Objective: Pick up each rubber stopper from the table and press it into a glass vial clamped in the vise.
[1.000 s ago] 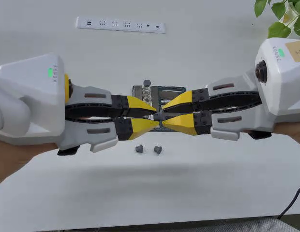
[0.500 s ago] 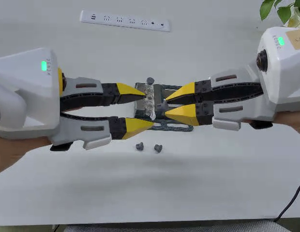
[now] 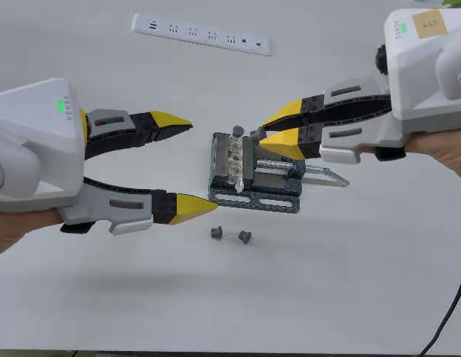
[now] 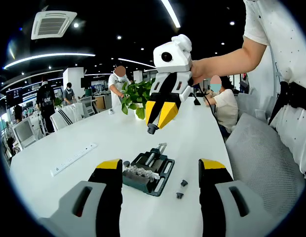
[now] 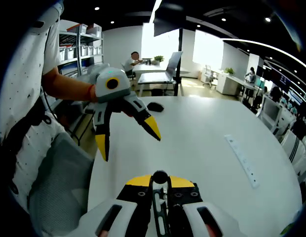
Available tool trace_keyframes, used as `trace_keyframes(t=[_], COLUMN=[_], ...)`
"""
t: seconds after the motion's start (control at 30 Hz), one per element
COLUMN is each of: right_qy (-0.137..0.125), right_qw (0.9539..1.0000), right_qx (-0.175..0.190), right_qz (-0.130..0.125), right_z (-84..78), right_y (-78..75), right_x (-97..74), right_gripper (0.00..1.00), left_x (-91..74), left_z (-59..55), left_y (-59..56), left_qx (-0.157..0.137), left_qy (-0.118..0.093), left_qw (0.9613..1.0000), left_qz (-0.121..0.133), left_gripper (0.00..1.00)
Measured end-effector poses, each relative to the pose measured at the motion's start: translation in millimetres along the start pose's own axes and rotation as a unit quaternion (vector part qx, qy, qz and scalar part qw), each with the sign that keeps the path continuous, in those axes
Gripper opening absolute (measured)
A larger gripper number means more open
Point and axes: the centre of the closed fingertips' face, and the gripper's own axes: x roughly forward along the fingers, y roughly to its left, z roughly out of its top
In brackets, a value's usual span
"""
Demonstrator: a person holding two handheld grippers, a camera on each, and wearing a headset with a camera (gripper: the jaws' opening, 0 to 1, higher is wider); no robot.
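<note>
Both grippers have drawn away from the vise (image 3: 254,201) since 0.5 s ago. The left gripper (image 3: 204,166) sits at its 9 o'clock with its jaws spread wider and nothing between them. The right gripper (image 3: 262,131) has lifted toward 2 o'clock, nearly closed on a dark stopper (image 5: 159,176) pinched at the very tips.

The row of vials (image 3: 236,158) stands clamped in the vise, and the capped vial (image 3: 238,131) at the 12 o'clock end already wears 1 stopper. Another 2 loose stoppers (image 3: 216,233) lie on the table (image 3: 349,282) at the vise's 6 o'clock.

The main risk I see is the shallow tip hold. The stopper could twist or pop free when pressed. An off-axis push might seat it crooked or load the glass sideways.

The capped vial crowds the next open mouth, and the vise screw (image 3: 279,162) juts out at 3 o'clock under the right gripper. A power strip (image 3: 201,34) lies well apart at 12 o'clock and a cable (image 3: 446,312) at 4 o'clock.
</note>
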Motion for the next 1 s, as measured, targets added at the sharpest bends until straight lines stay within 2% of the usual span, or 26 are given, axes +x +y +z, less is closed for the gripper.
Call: trace_keyframes(t=[0.3,0.47,0.67,0.83,0.93,1.0], right_qy=[0.079,0.121,0.171,0.213,0.224,0.238], right_qw=[0.9969,0.9925,0.9849,0.9761,0.9734,0.9701], right_qx=[-0.003,-0.004,-0.008,-0.015,-0.009,-0.014], right_qz=[0.001,0.014,0.028,0.038,0.045,0.044], right_z=[-14.3,-25.5,-42.5,-59.0,-63.1,-67.8], right_y=[-30.5,-38.9,-43.7,-47.0,-47.1,-49.9], right_x=[22.6,37.3,54.0,67.7,72.3,74.6], right_gripper=[0.06,0.06,0.06,0.06,0.06,0.06], left_x=[-1.0,0.8,3.1,3.2,3.2,2.9], left_z=[-21.5,-31.7,-36.8,-40.3,-40.8,-41.5], left_y=[11.2,11.0,9.4,10.3,10.9,11.5], left_qx=[-0.015,-0.023,-0.034,-0.041,-0.044,-0.043], left_qy=[0.003,0.005,-0.002,-0.008,-0.01,-0.01], left_qw=[0.9998,0.9996,0.9994,0.9991,0.9989,0.9989], left_qz=[0.015,0.012,0.011,0.012,0.012,0.013], left_gripper=[0.84,0.88,0.92,0.95,0.95,0.95])
